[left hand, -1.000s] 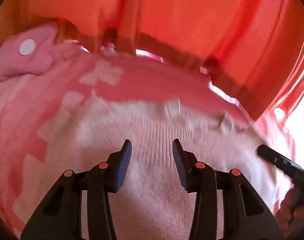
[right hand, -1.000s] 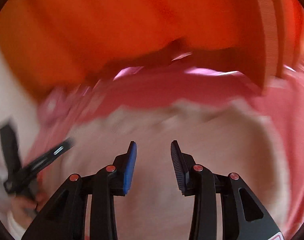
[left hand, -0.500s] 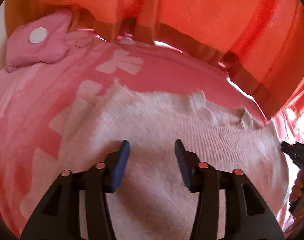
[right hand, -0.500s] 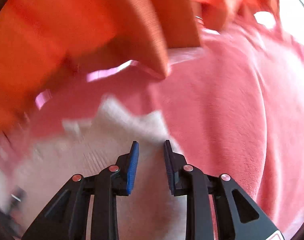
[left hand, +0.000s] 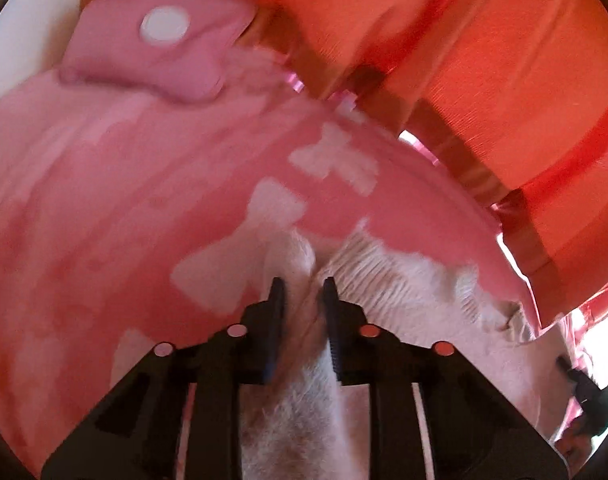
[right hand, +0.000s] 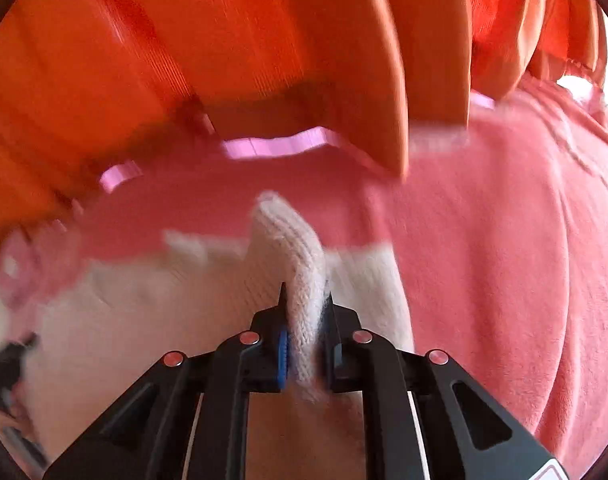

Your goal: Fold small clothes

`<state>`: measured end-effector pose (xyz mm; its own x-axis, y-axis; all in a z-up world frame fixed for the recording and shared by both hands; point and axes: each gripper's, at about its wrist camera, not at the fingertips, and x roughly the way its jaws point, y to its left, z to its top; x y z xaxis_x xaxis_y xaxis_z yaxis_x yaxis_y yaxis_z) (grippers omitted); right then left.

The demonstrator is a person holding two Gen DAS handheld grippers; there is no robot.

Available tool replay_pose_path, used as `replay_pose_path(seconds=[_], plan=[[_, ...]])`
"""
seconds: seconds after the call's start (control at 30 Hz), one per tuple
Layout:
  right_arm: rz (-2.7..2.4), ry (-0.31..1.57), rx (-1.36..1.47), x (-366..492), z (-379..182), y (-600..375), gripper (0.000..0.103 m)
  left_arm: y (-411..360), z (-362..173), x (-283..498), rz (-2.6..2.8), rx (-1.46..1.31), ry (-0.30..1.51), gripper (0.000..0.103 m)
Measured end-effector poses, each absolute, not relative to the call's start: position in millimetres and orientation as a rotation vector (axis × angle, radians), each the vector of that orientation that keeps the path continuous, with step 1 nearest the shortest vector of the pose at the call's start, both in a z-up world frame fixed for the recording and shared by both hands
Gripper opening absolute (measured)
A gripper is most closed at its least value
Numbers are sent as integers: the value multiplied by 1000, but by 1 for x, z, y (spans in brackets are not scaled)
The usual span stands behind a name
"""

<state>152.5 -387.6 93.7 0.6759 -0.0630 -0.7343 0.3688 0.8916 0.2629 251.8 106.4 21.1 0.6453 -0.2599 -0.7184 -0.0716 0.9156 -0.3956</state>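
Both claws pinch the cream knit garment (right hand: pixel 304 280): the right claw (right hand: pixel 304 300) is clamped on a raised ribbed fold, the left claw (left hand: pixel 301 286) seemingly closing on a bunched edge, above the pink blanket (left hand: pixel 103 220).

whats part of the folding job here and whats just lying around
Part of the job:
- white knit garment
- right gripper, shut on a pinched ridge of the knit
- left gripper, closing round a fold of it

Lying about:
- pink blanket underneath
- pink pouch with a white button
- orange curtain behind
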Motion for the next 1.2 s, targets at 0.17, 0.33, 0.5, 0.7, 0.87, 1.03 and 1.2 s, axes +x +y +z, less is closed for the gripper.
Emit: replay_pose_path(seconds=[0.17, 0.33, 0.5, 0.7, 0.87, 1.03, 1.2], plan=[[-337, 920, 445, 169, 52, -409, 11, 103, 17, 263, -58, -315, 860, 4], [-396, 907, 444, 167, 64, -411, 18, 107, 25, 260, -39, -333, 873, 5], [-276, 750, 412, 152, 115, -362, 24, 70, 68, 232, -169, -285, 763, 29], [77, 1046, 200, 184, 59, -237, 24, 6, 15, 230, -209, -43, 953, 38], [71, 950, 113, 179, 79, -211, 25, 2, 18, 224, -193, 8, 927, 41], [50, 1096, 115, 195, 44, -214, 30, 4, 15, 224, -190, 0, 936, 42], [78, 989, 164, 183, 80, -208, 31, 4, 16, 222, -190, -4, 940, 43]])
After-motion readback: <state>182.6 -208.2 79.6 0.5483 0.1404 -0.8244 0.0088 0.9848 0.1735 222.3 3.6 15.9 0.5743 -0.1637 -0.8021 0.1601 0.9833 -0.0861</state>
